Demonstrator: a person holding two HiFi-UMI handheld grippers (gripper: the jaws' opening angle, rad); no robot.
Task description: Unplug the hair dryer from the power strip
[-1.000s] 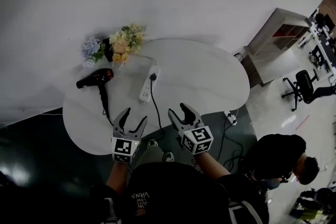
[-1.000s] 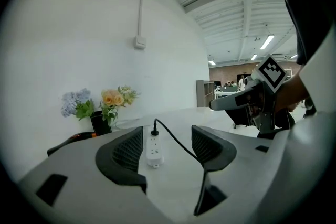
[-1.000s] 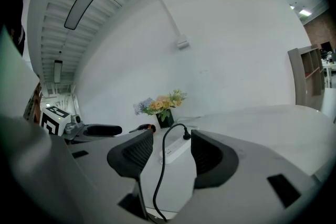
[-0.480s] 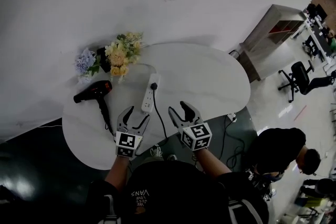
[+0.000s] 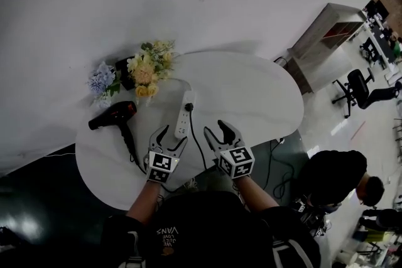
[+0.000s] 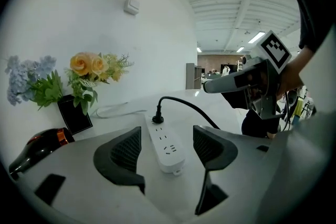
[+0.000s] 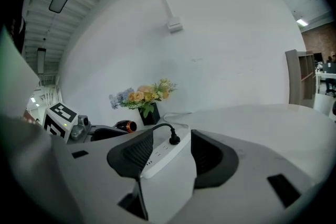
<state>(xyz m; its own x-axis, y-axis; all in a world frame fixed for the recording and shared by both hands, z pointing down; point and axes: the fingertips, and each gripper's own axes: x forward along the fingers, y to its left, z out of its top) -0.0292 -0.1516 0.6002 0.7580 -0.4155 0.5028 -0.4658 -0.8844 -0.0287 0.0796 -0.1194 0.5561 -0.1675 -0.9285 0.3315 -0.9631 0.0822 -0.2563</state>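
A white power strip [image 5: 184,116] lies on the round white table [image 5: 251,97], with a black plug [image 5: 188,108] in its far socket. The plug's black cord runs back over the near table edge. The black hair dryer [image 5: 114,116] lies to the left. My left gripper [image 5: 173,137] is open just short of the strip's near end; in the left gripper view the strip [image 6: 164,147] shows between the jaws. My right gripper [image 5: 215,130] is open to the strip's right. In the right gripper view the strip [image 7: 163,152] and plug [image 7: 174,139] show between the jaws.
A vase of yellow and blue flowers [image 5: 143,69] stands at the table's back left by the wall. A white cable [image 6: 113,110] runs from the strip toward the wall. A seated person [image 5: 336,182] and office chairs [image 5: 355,88] are off to the right.
Both grippers have moved forward over the table toward the power strip. The left one has come up to the strip's near end. Both stay open.
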